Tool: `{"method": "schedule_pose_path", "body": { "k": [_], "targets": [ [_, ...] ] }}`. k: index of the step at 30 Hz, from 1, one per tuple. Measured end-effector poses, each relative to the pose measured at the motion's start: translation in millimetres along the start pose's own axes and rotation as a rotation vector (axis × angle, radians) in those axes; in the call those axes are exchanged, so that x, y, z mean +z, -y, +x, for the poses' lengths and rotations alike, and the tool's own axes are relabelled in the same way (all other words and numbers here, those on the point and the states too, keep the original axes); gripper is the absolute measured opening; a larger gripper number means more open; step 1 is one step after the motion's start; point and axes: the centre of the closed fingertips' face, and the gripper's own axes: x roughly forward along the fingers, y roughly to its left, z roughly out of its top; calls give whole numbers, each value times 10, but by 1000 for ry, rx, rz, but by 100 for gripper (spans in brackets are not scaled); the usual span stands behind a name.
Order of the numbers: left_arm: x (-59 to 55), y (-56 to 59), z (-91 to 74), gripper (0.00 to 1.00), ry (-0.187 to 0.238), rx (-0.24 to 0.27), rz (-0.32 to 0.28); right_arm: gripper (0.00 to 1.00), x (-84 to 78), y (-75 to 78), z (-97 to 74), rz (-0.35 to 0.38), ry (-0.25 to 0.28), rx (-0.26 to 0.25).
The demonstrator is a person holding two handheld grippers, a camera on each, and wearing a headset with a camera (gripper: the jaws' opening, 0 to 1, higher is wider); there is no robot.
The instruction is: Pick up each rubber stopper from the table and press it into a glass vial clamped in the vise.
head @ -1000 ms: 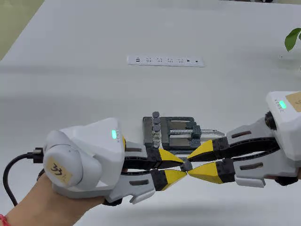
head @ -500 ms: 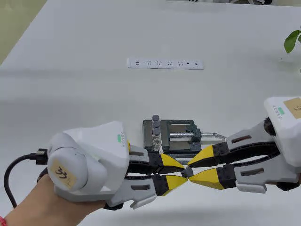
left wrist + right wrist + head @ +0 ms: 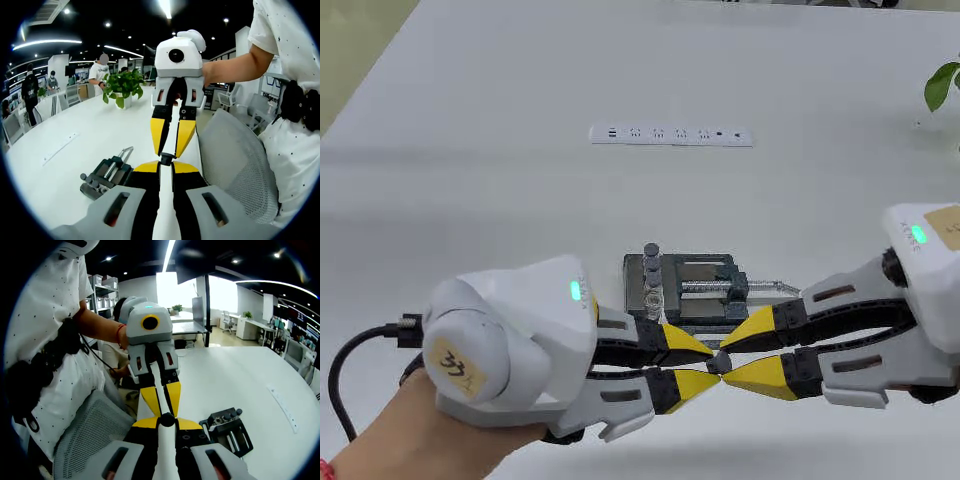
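Note:
A small dark rubber stopper hangs above the table between the two grippers, which meet tip to tip. My left gripper comes in from the left and my right gripper from the right. Both sets of yellow fingertips are pinched on the stopper. Just behind them stands the grey vise, clamping a row of glass vials with dark stoppers on top. The left gripper view shows the stopper in the right gripper, with the vise lower left. In the right gripper view the stopper sits at my tips.
A white power strip lies farther back on the white table. The vise's screw handle sticks out to the right. A plant leaf shows at the right edge. A black cable trails from the left gripper.
The grippers stay tip to tip on the stopper, sinking a little nearer to me in front of the vise. The vise has not moved.

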Motion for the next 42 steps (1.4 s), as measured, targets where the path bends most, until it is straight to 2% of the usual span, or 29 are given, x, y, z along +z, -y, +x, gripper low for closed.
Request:
{"method": "schedule_pose_path", "body": {
  "k": [10, 17, 33, 42],
  "targets": [
    [1, -23, -10, 5, 12, 6, -12, 6, 18, 9, 3, 20, -2, -2],
    [-16, -31, -17, 5, 12, 12, -10, 5, 18, 18, 30, 19, -23, 2],
    [-51, -71, -79, 5, 50, 41, -30, 5, 41, 50, 102, 23, -56, 19],
    [-164, -159, -215, 9, 53, 83, -57, 5, 128, 160, 79, 16, -71, 10]
  ]
}}
